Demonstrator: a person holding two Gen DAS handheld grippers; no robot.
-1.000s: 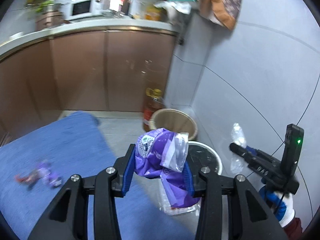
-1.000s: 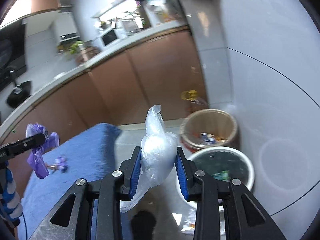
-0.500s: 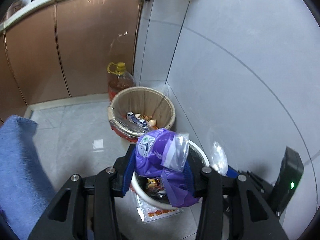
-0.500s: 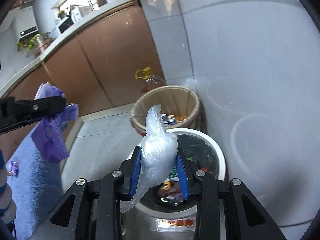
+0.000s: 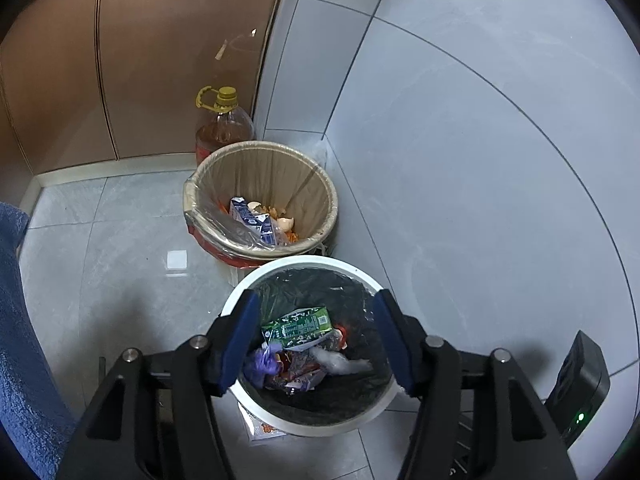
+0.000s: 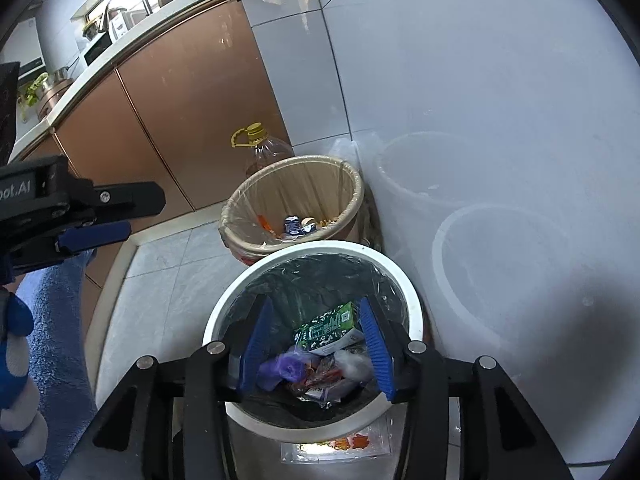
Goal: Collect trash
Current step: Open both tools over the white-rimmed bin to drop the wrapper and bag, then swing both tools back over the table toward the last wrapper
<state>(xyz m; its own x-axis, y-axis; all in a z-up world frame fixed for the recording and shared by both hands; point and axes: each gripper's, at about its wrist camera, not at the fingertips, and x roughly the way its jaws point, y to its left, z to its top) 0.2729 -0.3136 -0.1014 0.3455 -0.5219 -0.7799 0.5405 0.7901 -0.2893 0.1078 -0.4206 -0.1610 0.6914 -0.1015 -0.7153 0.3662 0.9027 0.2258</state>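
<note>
Both grippers hang open and empty above a white bin [image 5: 256, 408] lined with a black bag; it also shows in the right wrist view [image 6: 320, 250]. My left gripper [image 5: 316, 338] and my right gripper [image 6: 314, 346] have their jaws spread wide. In the bin lie a purple wrapper [image 5: 262, 362] [image 6: 282, 368], a clear plastic bag [image 5: 340, 362] [image 6: 352, 366] and a green carton [image 5: 298, 322] [image 6: 328, 326] among other trash. The left gripper's fingers [image 6: 96, 236] show at the left of the right wrist view.
A tan bin [image 5: 260, 148] with a clear liner stands behind the white one, holding cartons and eggshells. An oil bottle [image 5: 224, 128] stands in the corner. Brown cabinets [image 5: 140, 60] run along the left, a tiled wall [image 5: 480, 160] on the right. A blue cloth [image 5: 20, 340] lies left.
Both grippers moved over the white bin and opened. The purple wrapper and the clear bag dropped from them into the bin.
</note>
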